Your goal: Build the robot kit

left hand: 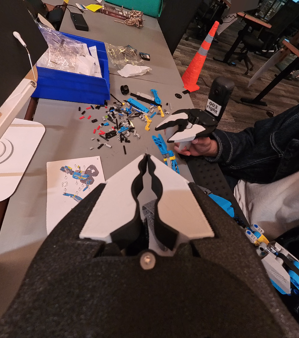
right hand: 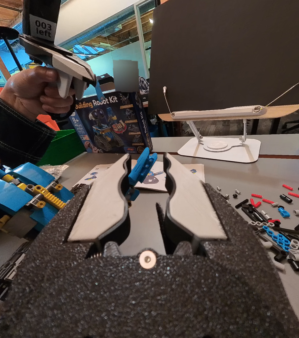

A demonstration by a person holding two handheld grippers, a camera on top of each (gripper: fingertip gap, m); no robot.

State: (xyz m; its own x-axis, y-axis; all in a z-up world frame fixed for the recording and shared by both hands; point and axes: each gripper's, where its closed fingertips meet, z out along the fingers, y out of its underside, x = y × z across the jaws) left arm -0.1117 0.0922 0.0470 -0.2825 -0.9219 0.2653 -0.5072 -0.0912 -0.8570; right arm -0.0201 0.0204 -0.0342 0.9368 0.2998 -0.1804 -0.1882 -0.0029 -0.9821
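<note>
The left tool (left hand: pixel 146 155), tagged with a white printed label, pinches a thin blue strip (right hand: pixel 98 92). The right tool (right hand: pixel 146 155), labelled likewise, is spread, with a blue beam assembly (right hand: pixel 141 172) between its fingers over the counter (right hand: pixel 236 182). A printed kit box (right hand: pixel 112 126) stands at 11 o'clock.

The left gripper (left hand: pixel 146 155), fingertips pressed together, hovers over the grey table (left hand: pixel 68 131); loose building pieces (left hand: pixel 119 122) lie at twelve o'clock, the right gripper (left hand: pixel 163 133) at two.
</note>
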